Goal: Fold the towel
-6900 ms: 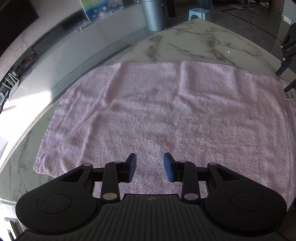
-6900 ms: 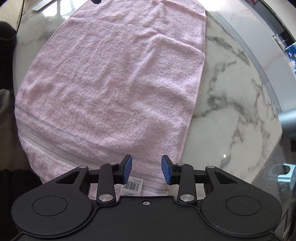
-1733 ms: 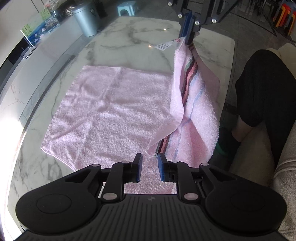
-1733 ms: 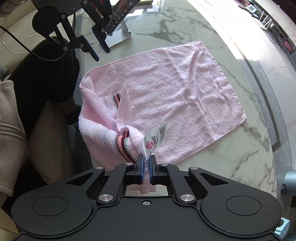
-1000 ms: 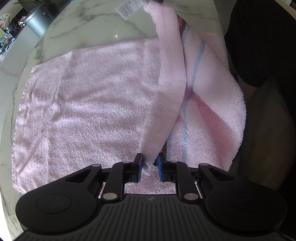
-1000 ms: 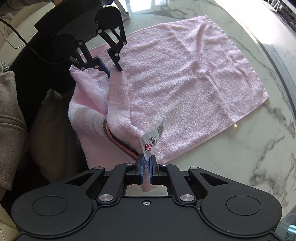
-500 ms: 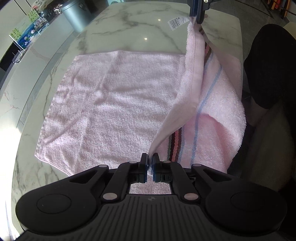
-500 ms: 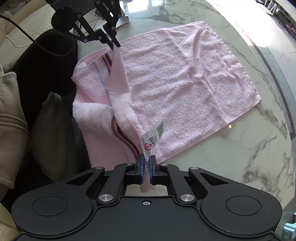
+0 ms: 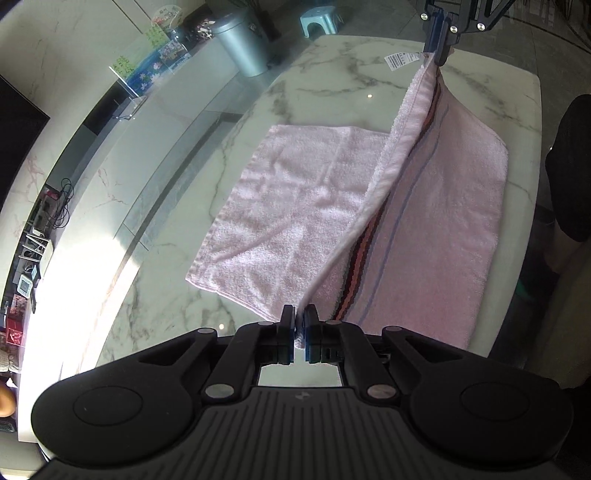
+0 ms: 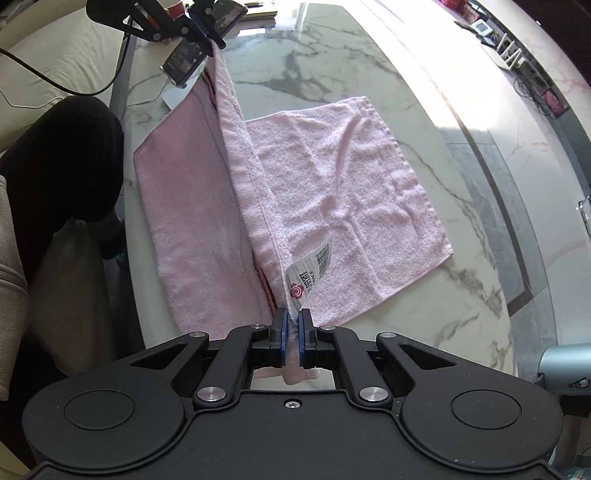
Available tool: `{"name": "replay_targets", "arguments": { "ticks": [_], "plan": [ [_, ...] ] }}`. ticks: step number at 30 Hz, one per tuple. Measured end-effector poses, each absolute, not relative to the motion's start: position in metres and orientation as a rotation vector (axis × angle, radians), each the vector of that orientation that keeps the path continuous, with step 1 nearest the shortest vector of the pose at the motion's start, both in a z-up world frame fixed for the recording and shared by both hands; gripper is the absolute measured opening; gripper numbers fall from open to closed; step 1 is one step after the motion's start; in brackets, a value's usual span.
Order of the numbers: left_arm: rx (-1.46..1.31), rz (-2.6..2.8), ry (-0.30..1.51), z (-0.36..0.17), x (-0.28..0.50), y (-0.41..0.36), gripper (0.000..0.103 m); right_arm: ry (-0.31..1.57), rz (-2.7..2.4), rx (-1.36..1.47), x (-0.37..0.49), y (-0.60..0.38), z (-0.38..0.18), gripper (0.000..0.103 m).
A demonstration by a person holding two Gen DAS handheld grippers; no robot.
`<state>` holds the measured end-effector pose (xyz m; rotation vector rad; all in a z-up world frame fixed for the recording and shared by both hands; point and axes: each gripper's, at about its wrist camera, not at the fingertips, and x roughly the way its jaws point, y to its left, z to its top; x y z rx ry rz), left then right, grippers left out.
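Observation:
A pink towel [image 9: 295, 206] lies partly on the marble table [image 9: 332, 85]. Its near short edge is lifted and stretched taut between my two grippers. My left gripper [image 9: 300, 325] is shut on one corner of that edge. My right gripper [image 10: 291, 325] is shut on the other corner, beside the white care label [image 10: 308, 273]. The lifted part shows dark red and blue stripes [image 9: 358, 269] on its underside. The far half of the towel [image 10: 351, 192] lies flat with creases. Each gripper shows in the other's view: the right one [image 9: 439, 37], the left one [image 10: 207, 26].
A person's dark-clothed leg [image 10: 62, 155] and a beige cushion [image 10: 62, 280] sit at the table's near side. A phone on a stand [image 10: 184, 59] is behind the towel. A grey bin [image 9: 243, 44] and a blue stool [image 9: 317, 22] stand on the floor beyond the table.
Both grippers have risen and moved apart, pulling the lifted edge straight and taut. The raised flap has swung further over the flat half of the towel.

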<state>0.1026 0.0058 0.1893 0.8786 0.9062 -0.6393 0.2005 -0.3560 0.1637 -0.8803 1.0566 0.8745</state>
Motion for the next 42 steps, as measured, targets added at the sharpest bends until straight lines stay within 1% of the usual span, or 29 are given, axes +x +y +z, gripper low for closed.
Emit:
{"name": "replay_targets", "arguments": {
  "ticks": [7,13,19,26,31,33,42],
  "plan": [
    [0.891,-0.585,0.857,0.206,0.135,0.014,0.004,1.015,0.804,-0.92,0.235,-0.346,0.183,0.004],
    [0.89,-0.554,0.855,0.2,0.175,0.017,0.004,1.006,0.753,-0.936,0.279,-0.338,0.184,0.004],
    [0.873,-0.527,0.896,0.178,0.214,0.021,0.004,1.035,0.731,-0.925,0.332,-0.331,0.158,0.004],
    [0.862,-0.524,0.977,0.127,0.248,0.021,0.004,1.112,0.737,-0.896,0.384,-0.325,0.099,0.004],
    [0.871,-0.486,0.996,0.105,0.258,0.02,0.01,1.137,0.719,-0.891,0.4,-0.325,0.073,0.007],
    [0.875,-0.475,1.004,0.1,0.258,0.02,0.019,1.132,0.709,-0.894,0.403,-0.325,0.07,0.012],
    [0.822,-0.425,1.012,0.099,0.26,0.023,0.02,1.119,0.653,-0.864,0.403,-0.336,0.067,0.014]
  ]
}}
